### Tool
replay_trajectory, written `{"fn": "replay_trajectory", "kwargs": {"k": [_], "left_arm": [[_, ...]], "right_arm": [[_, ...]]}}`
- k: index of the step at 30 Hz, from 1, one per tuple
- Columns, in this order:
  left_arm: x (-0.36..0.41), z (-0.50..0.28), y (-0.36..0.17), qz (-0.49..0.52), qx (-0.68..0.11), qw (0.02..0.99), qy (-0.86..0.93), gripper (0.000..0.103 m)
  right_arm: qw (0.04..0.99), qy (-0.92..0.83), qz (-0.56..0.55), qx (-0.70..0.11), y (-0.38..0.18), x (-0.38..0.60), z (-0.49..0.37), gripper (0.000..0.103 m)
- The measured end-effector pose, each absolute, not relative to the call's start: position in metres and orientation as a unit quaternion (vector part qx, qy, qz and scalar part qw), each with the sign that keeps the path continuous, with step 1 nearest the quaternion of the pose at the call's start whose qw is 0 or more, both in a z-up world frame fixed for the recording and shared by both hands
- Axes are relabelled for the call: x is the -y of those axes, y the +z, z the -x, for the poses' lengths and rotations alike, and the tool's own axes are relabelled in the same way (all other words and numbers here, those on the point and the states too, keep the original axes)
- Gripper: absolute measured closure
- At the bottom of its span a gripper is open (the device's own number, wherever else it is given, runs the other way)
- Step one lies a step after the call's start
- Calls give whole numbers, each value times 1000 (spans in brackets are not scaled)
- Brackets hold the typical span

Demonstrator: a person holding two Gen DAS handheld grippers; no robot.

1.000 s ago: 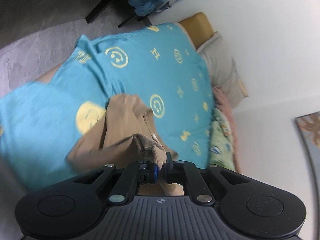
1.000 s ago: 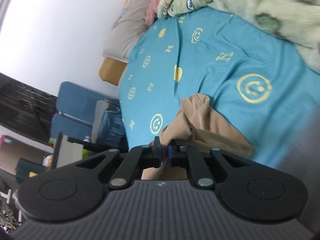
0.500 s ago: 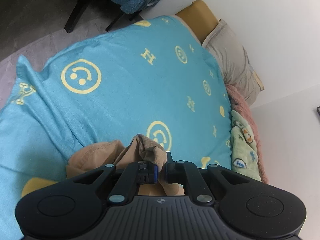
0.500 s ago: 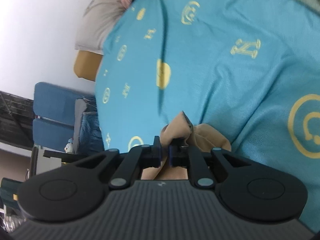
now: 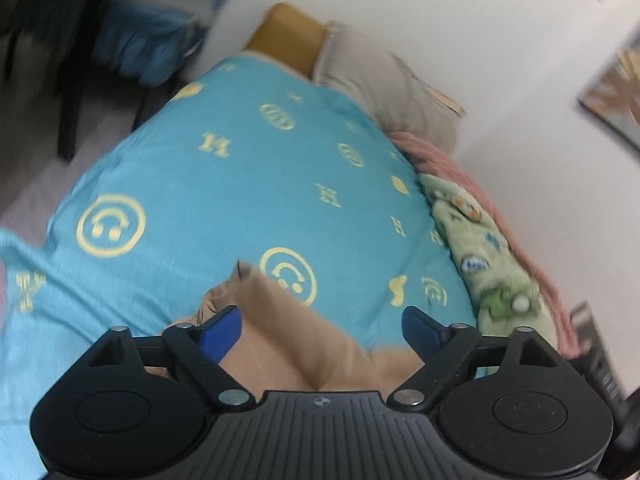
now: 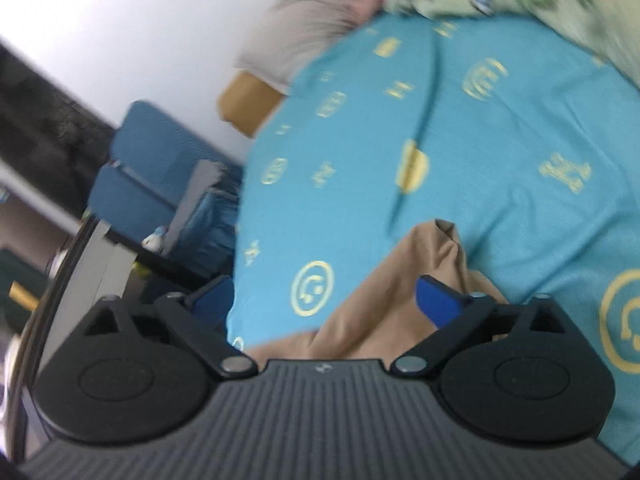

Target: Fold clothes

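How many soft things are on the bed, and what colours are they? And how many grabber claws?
Tan clothes: 1, the tan garment
Blue covers: 1, the blue smiley sheet
Green blankets: 1, the green cartoon blanket
Pink blankets: 1, the pink blanket
Beige pillows: 1, the pillow
Grabber claws: 2, the left gripper and the right gripper, both open
Total: 7

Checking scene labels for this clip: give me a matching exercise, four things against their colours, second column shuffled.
Things:
1. bedspread
2. garment
3. pillow
4. fleece blanket

Colours:
A. pale green with cartoon prints
B. tan
C. turquoise with yellow smileys
D. beige-grey

Pairs: 1-C, 2-B, 3-D, 4-A
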State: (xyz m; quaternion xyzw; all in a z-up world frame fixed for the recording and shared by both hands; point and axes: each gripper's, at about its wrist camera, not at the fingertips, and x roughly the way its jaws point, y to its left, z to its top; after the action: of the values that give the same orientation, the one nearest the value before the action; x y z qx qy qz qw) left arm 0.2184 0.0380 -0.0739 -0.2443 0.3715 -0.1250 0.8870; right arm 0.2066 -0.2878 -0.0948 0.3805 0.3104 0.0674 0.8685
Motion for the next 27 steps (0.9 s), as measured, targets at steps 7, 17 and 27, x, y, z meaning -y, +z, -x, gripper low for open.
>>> {"fn": "replay_trajectory", "kwargs": {"k": [7,17,27], "left_arm": [[-3,-223,-97,106,-377,914,-110,11],[0,-243,-150,90,-424,898,-71,14],[17,-177,-122,30,-413,907,-79,13]], "right_arm": [[914,60,-224,-334,-106,264,-223,39],[906,48,-108,-407,-152,231,-259,49],[916,39,-110,-383,-116,234,-194,50]]}}
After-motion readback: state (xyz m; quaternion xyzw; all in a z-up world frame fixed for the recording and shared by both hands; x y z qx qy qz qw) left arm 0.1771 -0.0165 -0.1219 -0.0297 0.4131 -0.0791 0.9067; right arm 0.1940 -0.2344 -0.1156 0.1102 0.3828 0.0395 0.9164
